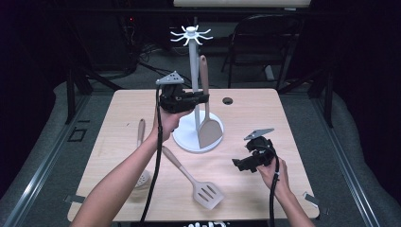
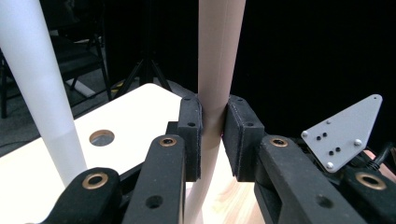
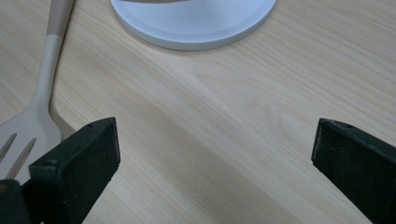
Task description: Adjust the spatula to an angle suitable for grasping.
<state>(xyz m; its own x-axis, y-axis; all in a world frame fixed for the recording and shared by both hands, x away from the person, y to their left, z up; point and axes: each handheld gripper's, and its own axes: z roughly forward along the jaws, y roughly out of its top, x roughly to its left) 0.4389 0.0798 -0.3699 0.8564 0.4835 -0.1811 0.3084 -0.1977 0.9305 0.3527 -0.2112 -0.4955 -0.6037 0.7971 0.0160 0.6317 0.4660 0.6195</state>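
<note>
A beige spatula (image 1: 209, 132) stands upright, handle up, beside the pole of a white utensil rack (image 1: 194, 61). Its flat blade is down over the rack's round base (image 1: 184, 139); whether it touches I cannot tell. My left gripper (image 1: 204, 98) is shut on the spatula's handle (image 2: 219, 56), and both pads (image 2: 191, 140) press its sides at about mid-length. The rack's pole (image 2: 42, 93) rises just to the left in the left gripper view. My right gripper (image 1: 241, 164) hovers low over the table at the front right, its jaws wide apart (image 3: 210, 154) with only bare wood between them.
A beige slotted turner (image 1: 205, 193) lies near the front edge, its handle (image 3: 46, 70) showing left of my right gripper's jaws. A slotted spoon (image 1: 141, 137) lies at the left. The rack's hooks (image 1: 191, 34) are bare. A cable hole (image 1: 228, 100) sits near the table's far edge.
</note>
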